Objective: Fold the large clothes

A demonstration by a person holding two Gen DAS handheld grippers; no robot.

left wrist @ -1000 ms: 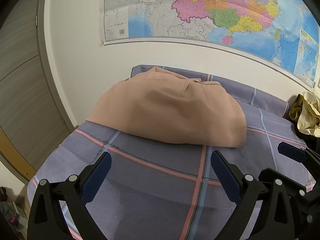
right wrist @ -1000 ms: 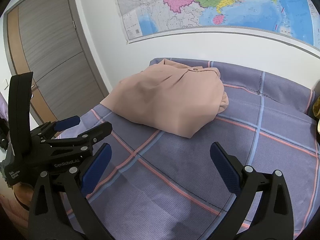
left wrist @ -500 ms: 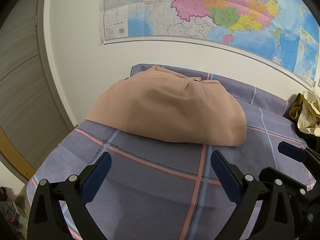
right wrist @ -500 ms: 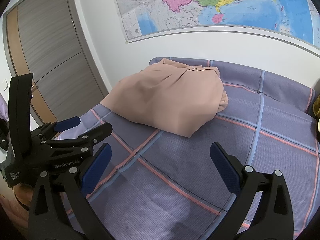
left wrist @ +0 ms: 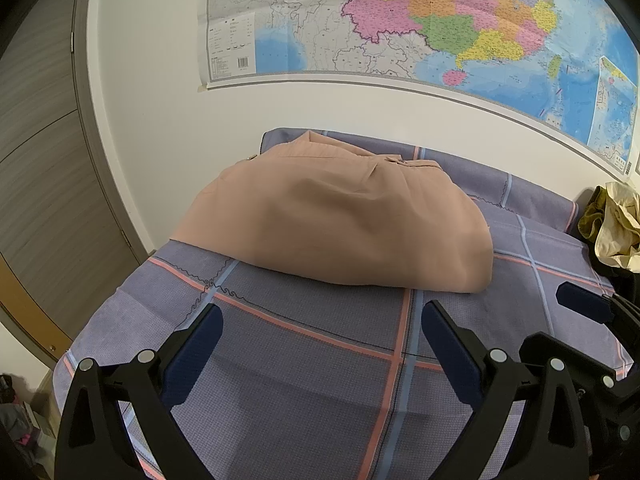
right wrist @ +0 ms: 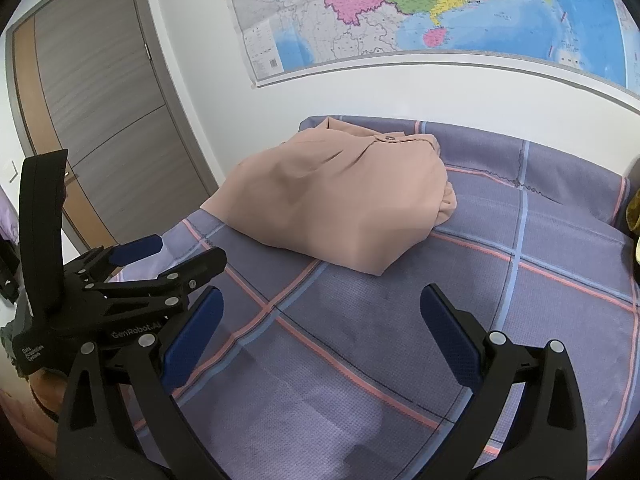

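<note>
- Left wrist view looks along the left gripper, whose blue-padded fingers stand spread wide apart with nothing between them, above the near part of the bed.
- Ahead of those fingers, a peach garment lies on the bed in a folded, rounded bundle, well apart from both pads.
- Its far end, with a buttoned band, sits near the wall at the head of the bed; its near edge rests on the purple sheet crossed by pink and blue stripes.
- At the right edge of this view, the other tool's blue tip shows, and beyond it a heap of yellowish cloth sits beside the bed.
- Right wrist view shows the right gripper also released, its fingers wide apart and empty over the sheet.
- Here the garment lies further up the bed and somewhat to the left, clear of the pads.
- Low on the left of this view, the left gripper hovers beside the right one, over the bed's edge, its two blue-tipped prongs parted.
- A large coloured map hangs on the white wall above the bed, and a grey wood-grain door stands to the left.
</note>
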